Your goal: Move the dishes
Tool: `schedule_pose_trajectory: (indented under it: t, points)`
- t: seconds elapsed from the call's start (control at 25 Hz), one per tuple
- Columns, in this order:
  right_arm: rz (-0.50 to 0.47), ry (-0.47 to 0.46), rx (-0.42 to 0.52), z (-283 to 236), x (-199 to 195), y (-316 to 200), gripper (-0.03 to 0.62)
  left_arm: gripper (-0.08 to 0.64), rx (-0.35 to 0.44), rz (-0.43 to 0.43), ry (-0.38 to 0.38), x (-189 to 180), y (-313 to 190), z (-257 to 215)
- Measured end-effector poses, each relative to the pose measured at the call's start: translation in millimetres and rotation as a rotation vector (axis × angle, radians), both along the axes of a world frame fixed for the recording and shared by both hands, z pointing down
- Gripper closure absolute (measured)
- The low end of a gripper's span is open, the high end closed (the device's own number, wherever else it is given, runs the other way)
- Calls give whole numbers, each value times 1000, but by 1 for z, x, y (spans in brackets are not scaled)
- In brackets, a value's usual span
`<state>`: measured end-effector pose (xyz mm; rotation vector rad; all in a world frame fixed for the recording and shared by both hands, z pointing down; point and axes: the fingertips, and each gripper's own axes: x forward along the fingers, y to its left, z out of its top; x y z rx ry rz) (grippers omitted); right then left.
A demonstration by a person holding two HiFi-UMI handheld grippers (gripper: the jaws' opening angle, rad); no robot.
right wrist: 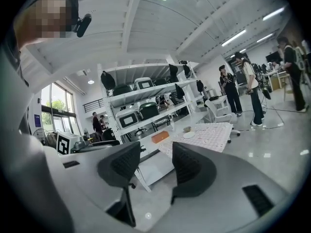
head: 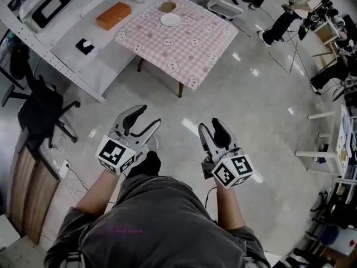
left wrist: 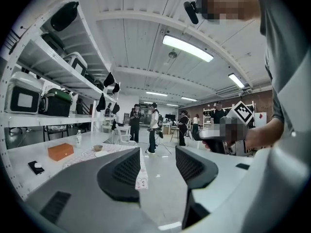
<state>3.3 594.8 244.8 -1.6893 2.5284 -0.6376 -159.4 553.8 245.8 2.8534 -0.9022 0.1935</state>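
A white plate (head: 170, 19) sits just beside a brown bowl (head: 167, 6) on the pink table (head: 187, 52). The left gripper (head: 148, 117) and right gripper (head: 211, 125) gape, empty.

no lettering, label, brand or number is legible on anything in view.

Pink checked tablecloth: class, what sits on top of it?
A white plate and a small brown bowl, near the far edge of the tablecloth. The cloth covers the tabletop; the bowl's inside cannot be made out.
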Motion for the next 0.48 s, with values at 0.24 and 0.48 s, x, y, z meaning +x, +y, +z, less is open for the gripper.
schedule_pose_trajectory:
  t: [0.24, 0.48]
  points:
    - [10, 6, -23, 2, -15, -59, 402, 333, -8, 16, 2, -12, -64, -1]
    - [25, 14, -31, 2, -32, -115, 402, 333, -22, 33, 5, -28, -120, 4]
